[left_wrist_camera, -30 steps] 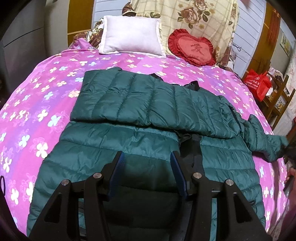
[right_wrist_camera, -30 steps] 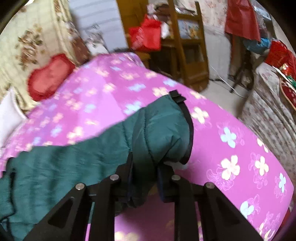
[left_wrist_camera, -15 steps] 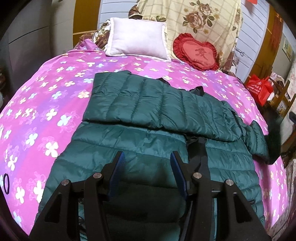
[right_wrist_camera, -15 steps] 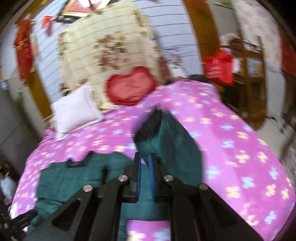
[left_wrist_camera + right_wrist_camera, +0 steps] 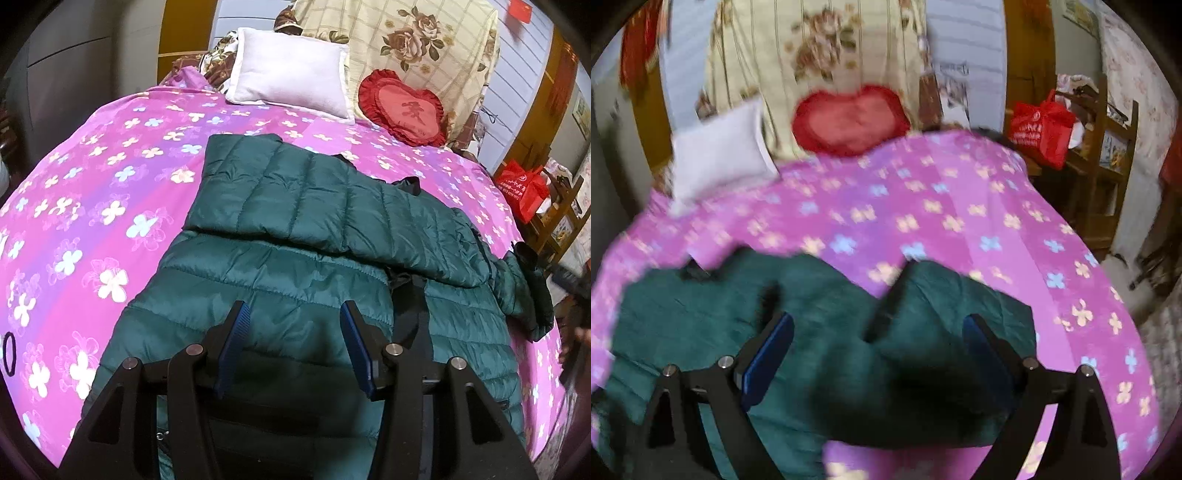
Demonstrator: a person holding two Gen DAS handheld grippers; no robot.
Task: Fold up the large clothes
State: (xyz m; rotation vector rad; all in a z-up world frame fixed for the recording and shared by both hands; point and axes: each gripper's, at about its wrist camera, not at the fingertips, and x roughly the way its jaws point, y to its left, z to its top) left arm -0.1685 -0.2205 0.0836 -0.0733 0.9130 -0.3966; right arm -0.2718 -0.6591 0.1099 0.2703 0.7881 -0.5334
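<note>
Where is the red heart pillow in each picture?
Left wrist view: the red heart pillow is at the upper right, leaning on the flowered cream blanket, right of the white pillow.
Right wrist view: the red heart pillow is at the top middle, blurred, again right of the white pillow.
Shared landmark: the red bag beside the bed, at the right in both.

A bed [image 5: 110, 155] under a pink sheet with pale flowers carries a dark green puffer jacket [image 5: 314, 229] spread across its middle — a white pillow [image 5: 291, 88] and a red heart-shaped cushion [image 5: 406, 107] lie at its head.
</note>
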